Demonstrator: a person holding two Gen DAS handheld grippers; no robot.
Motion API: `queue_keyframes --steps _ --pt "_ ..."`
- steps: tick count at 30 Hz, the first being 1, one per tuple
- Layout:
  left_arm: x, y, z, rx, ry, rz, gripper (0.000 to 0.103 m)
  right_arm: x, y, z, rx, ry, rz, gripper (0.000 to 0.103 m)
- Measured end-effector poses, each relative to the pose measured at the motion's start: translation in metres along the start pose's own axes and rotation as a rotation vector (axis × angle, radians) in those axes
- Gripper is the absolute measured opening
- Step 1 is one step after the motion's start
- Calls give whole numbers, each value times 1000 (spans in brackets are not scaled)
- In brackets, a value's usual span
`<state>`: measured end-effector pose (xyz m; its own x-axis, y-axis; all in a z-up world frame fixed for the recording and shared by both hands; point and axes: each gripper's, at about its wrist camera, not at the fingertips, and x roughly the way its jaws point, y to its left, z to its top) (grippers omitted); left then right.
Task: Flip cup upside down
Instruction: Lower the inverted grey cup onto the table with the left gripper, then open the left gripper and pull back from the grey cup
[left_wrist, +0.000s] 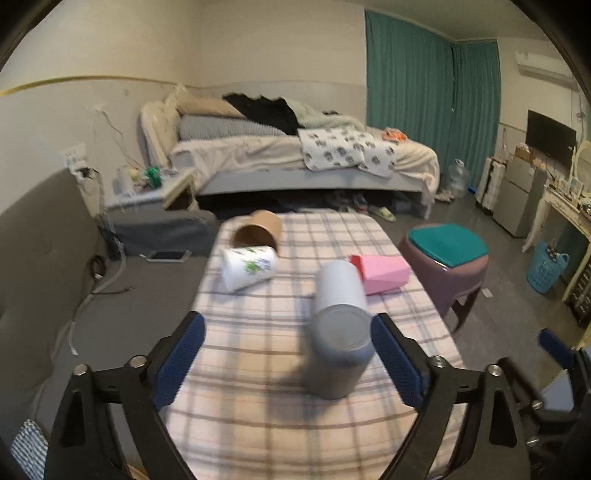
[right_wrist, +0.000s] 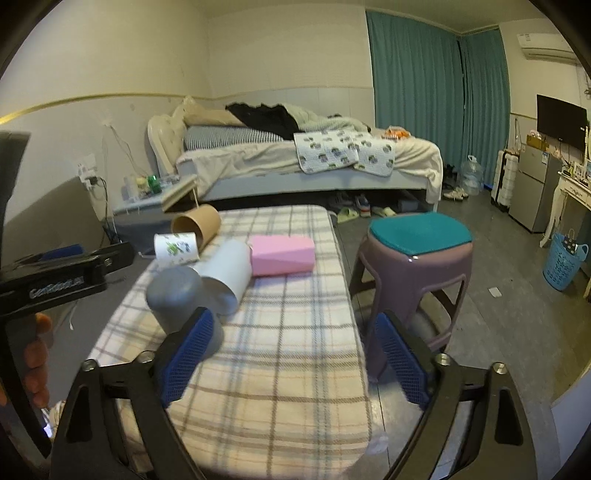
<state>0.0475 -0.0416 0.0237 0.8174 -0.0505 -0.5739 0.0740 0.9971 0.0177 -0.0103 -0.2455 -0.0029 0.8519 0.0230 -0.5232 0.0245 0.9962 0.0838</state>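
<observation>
A grey cup (left_wrist: 341, 350) stands with its closed base up on the plaid-covered table (left_wrist: 280, 406); it also shows in the right wrist view (right_wrist: 181, 299). My left gripper (left_wrist: 290, 363) is open, its right pad close beside the cup without gripping it. A white cup (left_wrist: 341, 282) lies on its side just behind the grey one, and shows in the right wrist view (right_wrist: 227, 275) with its mouth facing me. My right gripper (right_wrist: 295, 354) is open and empty above the table's right edge, to the right of the grey cup.
A printed white cup (left_wrist: 249, 267) and a brown paper cup (left_wrist: 258, 230) lie on their sides at the far left. A pink box (left_wrist: 384, 273) lies at the far right. A purple stool (right_wrist: 413, 266) with a teal seat stands right of the table. A bed stands behind.
</observation>
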Motion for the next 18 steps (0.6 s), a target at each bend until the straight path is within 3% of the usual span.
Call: queue_keyframes --steps 7,11,18 --pt "-40 38 -22 -27 -74 53 100 -24 17 1 -9 -103 43 103" --pt "-53 48 -36 -29 -107 79 101 -24 26 -4 -15 -102 67 103" --pt "-50 44 -52 -12 -117 59 101 -19 39 -15 -50 -104 59 103"
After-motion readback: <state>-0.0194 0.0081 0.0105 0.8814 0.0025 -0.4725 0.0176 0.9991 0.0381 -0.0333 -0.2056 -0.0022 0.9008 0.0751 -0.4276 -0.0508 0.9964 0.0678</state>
